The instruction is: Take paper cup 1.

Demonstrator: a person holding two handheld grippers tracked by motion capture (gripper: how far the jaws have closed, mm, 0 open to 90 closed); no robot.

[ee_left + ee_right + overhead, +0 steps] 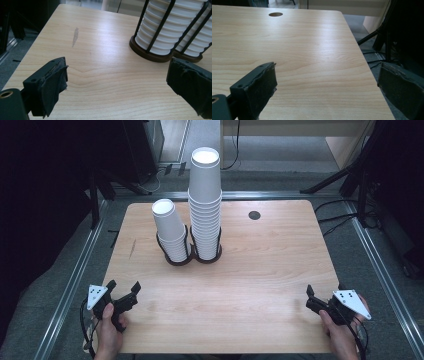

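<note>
Two stacks of white paper cups stand in black wire holders on round dark bases near the middle of the wooden table (260, 265). The short stack (169, 231) is on the left and the tall stack (205, 195) touches it on the right. My left gripper (123, 285) rests at the front left corner, held by a hand, open and with nothing between its jaws. In the left gripper view the gripper (117, 82) points toward the short stack (156, 30), with the tall stack's holder (193, 47) behind it. My right gripper (325, 291) sits at the front right corner, open over bare wood (325, 85).
A round cable hole (254, 215) (275, 14) lies at the table's back right. A grey scuff (75, 36) marks the wood left of the stacks. Dark tripod legs (345, 175) and cables stand on the floor beyond the right edge; a metal rail (75, 275) runs along the left.
</note>
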